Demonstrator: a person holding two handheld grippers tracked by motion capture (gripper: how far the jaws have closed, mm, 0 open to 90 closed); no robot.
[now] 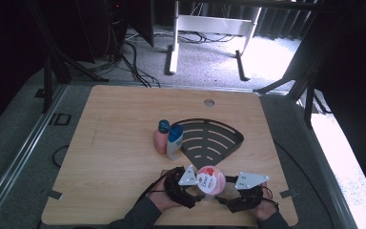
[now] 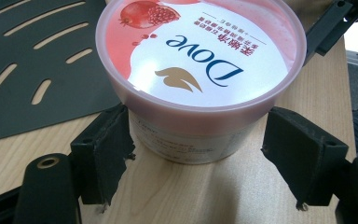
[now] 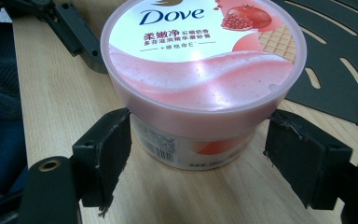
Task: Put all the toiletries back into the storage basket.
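Wooden worktop [image 1: 114,143] with four things on it

A black slotted fan-shaped tray [image 1: 209,138] lies mid-worktop; two bottles [image 1: 168,139] stand touching at its left edge; a pink Dove tub [image 1: 210,180] sits near the front edge.

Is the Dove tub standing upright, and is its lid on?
Yes to both. The Dove tub stands upright on the table, base flat on the wood, and its pink lid sits level and closed on top.

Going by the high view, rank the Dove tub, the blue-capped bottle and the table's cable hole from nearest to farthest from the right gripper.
From the right gripper:
1. Dove tub, just left of it, between both grippers.
2. Blue-capped bottle, farther up and left, beside the black slotted tray.
3. Cable hole, near the table's far edge.
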